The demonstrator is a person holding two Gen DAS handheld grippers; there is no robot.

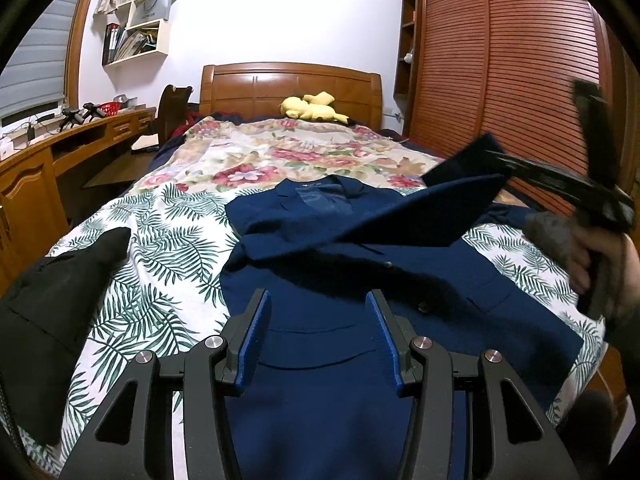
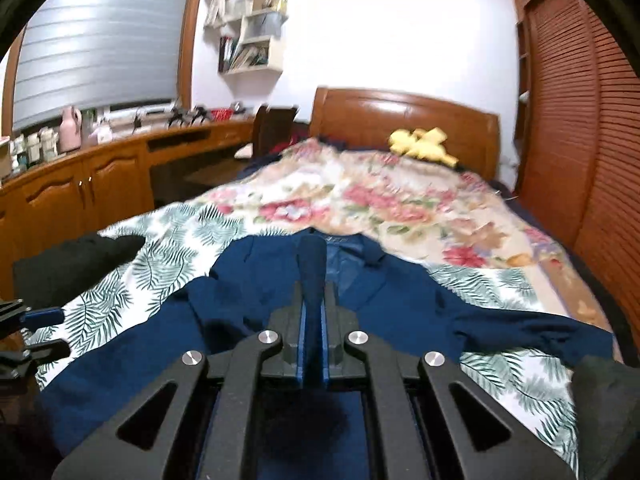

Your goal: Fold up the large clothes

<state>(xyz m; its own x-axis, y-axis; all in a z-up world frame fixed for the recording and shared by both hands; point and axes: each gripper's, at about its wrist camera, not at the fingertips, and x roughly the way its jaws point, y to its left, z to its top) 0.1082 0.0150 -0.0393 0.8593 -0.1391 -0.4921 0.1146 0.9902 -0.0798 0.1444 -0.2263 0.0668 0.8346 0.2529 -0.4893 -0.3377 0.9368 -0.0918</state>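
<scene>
Right claw beside black garment

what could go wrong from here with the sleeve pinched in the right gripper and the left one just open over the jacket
1. The right gripper pinches only the sleeve end, so it may slip out.
2. The left gripper hovers open, pinning nothing, so the blue jacket could drag and rumple.

A white paper bag on the wall shelf carries a short dark word, too small to read for certain. A pale mark sits on the neck label of the navy jacket, unreadable. Nothing else bears legible writing.
</scene>
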